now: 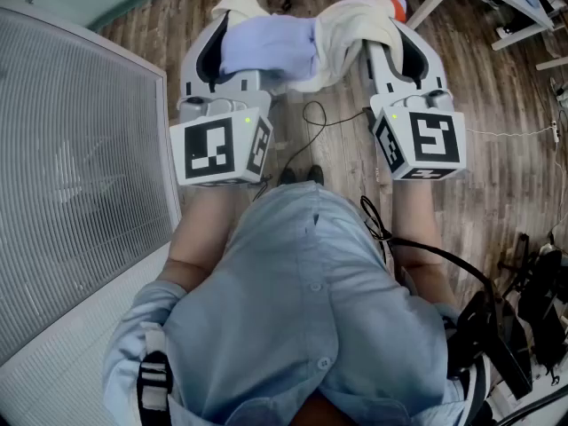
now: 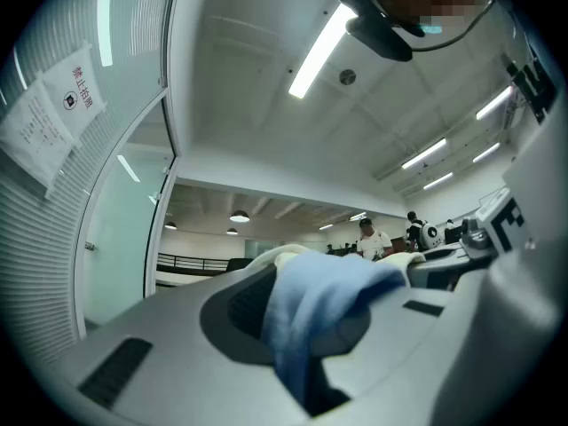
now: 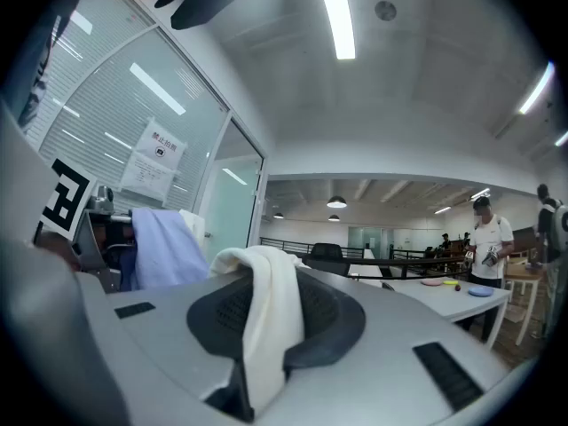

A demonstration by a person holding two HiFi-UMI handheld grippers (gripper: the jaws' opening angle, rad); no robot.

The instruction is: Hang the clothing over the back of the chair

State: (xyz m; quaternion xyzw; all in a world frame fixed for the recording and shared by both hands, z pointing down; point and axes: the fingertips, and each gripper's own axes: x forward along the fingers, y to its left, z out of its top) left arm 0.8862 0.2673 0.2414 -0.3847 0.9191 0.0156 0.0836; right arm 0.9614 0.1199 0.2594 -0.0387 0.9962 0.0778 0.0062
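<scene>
Pale blue and cream fabric clothing (image 1: 293, 47): held bunched at upper centre of the head view, spanning the two grippers, above the brown wood-plank floor (image 1: 337, 140). Showed its blue part toward frame left and its cream part toward frame right, with a small orange patch at the top right end. Pinched a fold of the blue cloth in the left gripper (image 2: 319, 313), jaws closed tight on it, with fabric heaped over the dark pads at lower centre of the left gripper view. Clamped a strip of the cream cloth in the right gripper (image 3: 266, 322) the same way, jaws pressed together on it, with the strip draped over the pad top and down into the slot. Caught the blue part also at left middle of the right gripper view. Stood beside a ribbed translucent glass partition (image 1: 80, 167) filling the left of the head view. Wore a light blue buttoned shirt (image 1: 293, 309) across lower centre. Took in, at right of the right gripper view, a white tabletop (image 3: 438, 302) with small coloured items and a person in a white top (image 3: 490, 238) behind it, well apart from the clothing.
</scene>
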